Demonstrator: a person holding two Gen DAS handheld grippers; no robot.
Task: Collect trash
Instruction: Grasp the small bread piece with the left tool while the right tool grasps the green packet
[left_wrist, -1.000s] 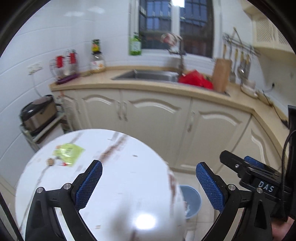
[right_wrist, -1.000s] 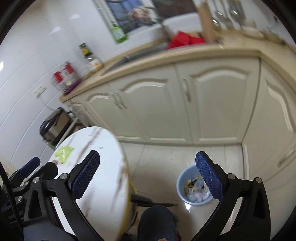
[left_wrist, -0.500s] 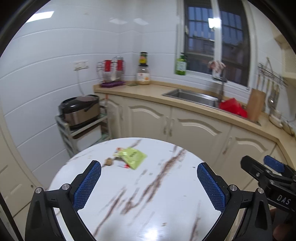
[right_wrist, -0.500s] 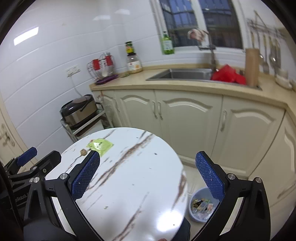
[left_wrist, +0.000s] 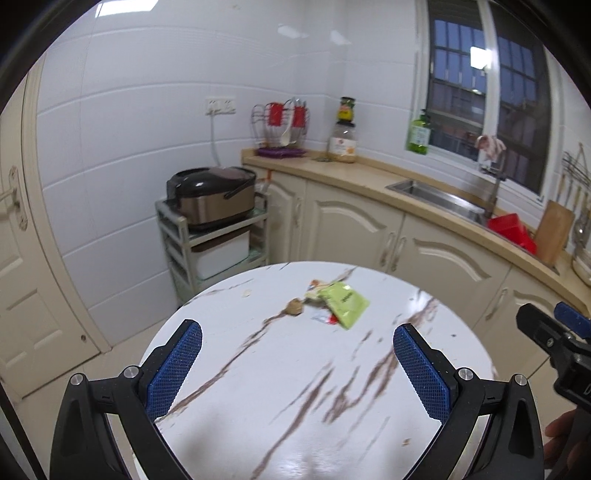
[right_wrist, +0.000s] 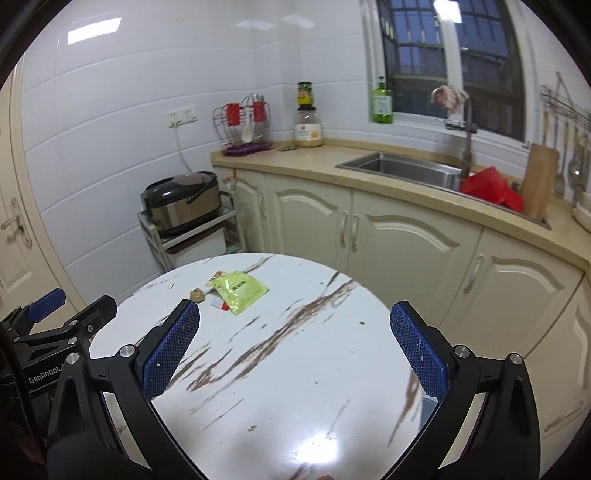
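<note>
A green snack wrapper (left_wrist: 343, 302) lies on the far half of a round white marble table (left_wrist: 258, 387), with a small brown scrap (left_wrist: 294, 306) to its left and a red-and-white scrap (left_wrist: 325, 318) beside it. The same wrapper (right_wrist: 240, 290) and brown scrap (right_wrist: 197, 295) show in the right wrist view. My left gripper (left_wrist: 297, 369) is open and empty above the near part of the table, well short of the trash. My right gripper (right_wrist: 295, 350) is open and empty, to the right of the trash.
Cream cabinets and a counter with a sink (right_wrist: 402, 168) run behind the table. A rice cooker (left_wrist: 210, 199) sits on a small rack at the left. A blue bin's edge (right_wrist: 428, 406) shows past the table's right rim. A door (left_wrist: 14, 295) is at far left.
Both views have swung left and up from the floor and bin to face the table. The wrapper now sits nearer the middle of each view. Both grippers stay open.
</note>
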